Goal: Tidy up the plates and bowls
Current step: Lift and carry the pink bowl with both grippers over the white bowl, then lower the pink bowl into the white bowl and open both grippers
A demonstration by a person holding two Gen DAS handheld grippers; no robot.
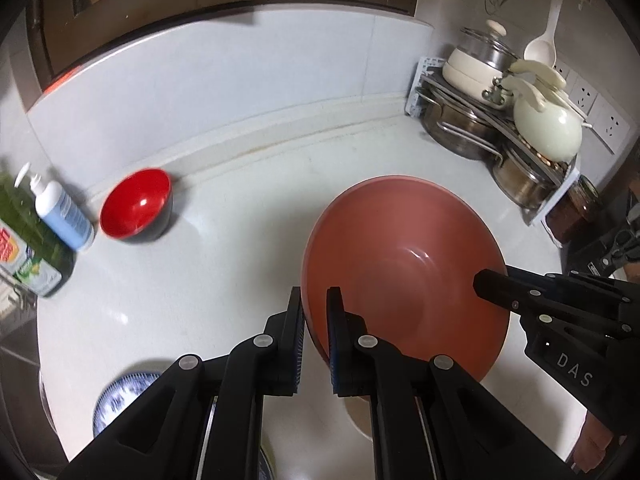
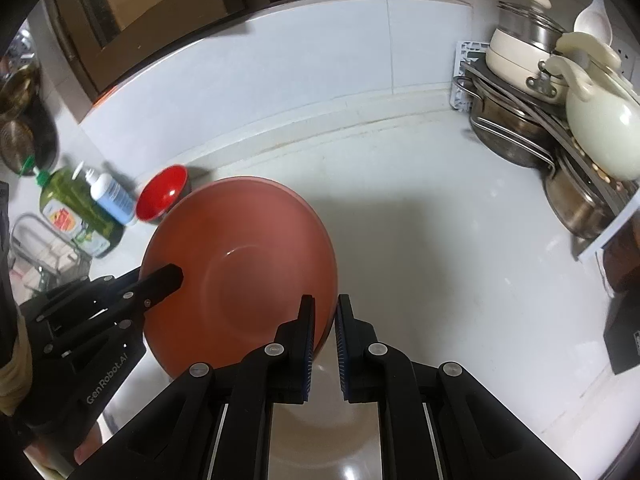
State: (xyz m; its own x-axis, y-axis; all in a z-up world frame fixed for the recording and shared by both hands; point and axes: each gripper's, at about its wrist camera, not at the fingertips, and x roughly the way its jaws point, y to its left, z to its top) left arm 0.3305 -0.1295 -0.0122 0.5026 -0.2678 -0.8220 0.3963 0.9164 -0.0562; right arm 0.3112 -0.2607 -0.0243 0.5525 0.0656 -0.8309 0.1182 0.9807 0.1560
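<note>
A large terracotta-pink plate is held above the white countertop by both grippers. My left gripper is shut on its left rim. My right gripper is shut on its right rim, and its finger shows in the left wrist view. The left gripper's finger shows in the right wrist view. A red bowl with a black outside sits at the back left. A blue-patterned dish lies partly hidden below my left gripper.
A pump bottle and a green oil bottle stand at the left edge. A rack of pots and pans with a cream kettle fills the back right corner. A dark jar stands beside it.
</note>
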